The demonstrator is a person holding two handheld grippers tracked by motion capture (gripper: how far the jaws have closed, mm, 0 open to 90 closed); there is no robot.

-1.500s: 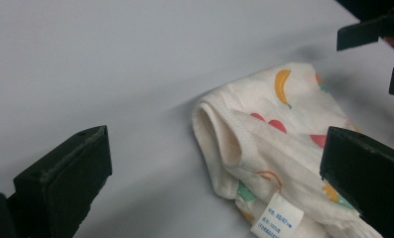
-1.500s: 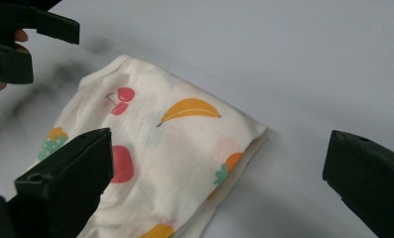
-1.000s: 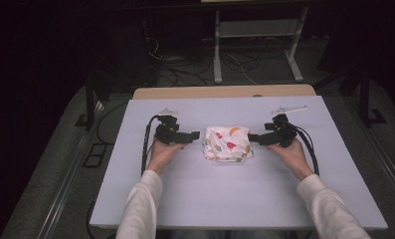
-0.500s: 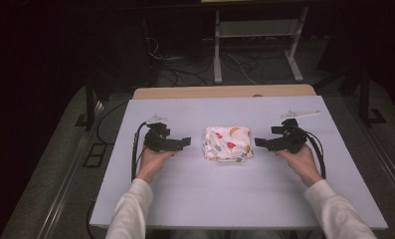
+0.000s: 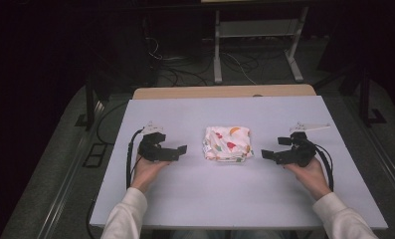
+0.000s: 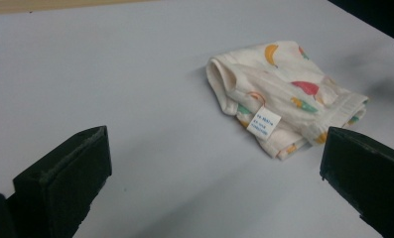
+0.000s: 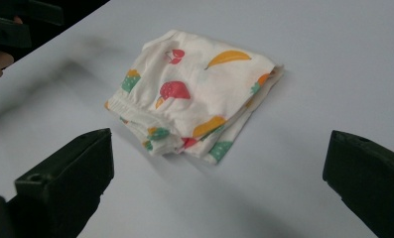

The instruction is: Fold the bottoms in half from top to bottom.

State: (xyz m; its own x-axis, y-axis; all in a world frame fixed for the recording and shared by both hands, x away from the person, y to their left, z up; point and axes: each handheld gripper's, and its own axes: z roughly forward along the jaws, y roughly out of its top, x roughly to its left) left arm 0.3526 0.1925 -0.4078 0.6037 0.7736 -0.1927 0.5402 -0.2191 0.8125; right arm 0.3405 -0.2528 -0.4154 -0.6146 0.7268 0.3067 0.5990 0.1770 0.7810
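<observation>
A folded white cloth (image 5: 228, 143) printed with coloured fruit lies in the middle of the pale table (image 5: 235, 199). My left gripper (image 5: 177, 152) rests to the left of it, apart from it, jaws wide open and empty. In the left gripper view the cloth (image 6: 284, 96) shows a small white label (image 6: 264, 122) on its near fold. My right gripper (image 5: 269, 149) sits to the right of the cloth, also open and empty. From the right gripper view the cloth (image 7: 194, 94) lies ahead between the two jaws, untouched.
A wooden strip (image 5: 225, 91) runs along the table's far edge. Beyond it stand a metal frame (image 5: 257, 45) and cables on a dark floor. Each gripper trails a black cable (image 5: 130, 159) across the table.
Both grippers have drawn back sideways from the cloth, left going left and right going right. They were at the cloth's edges a second ago; the cloth now lies alone.
</observation>
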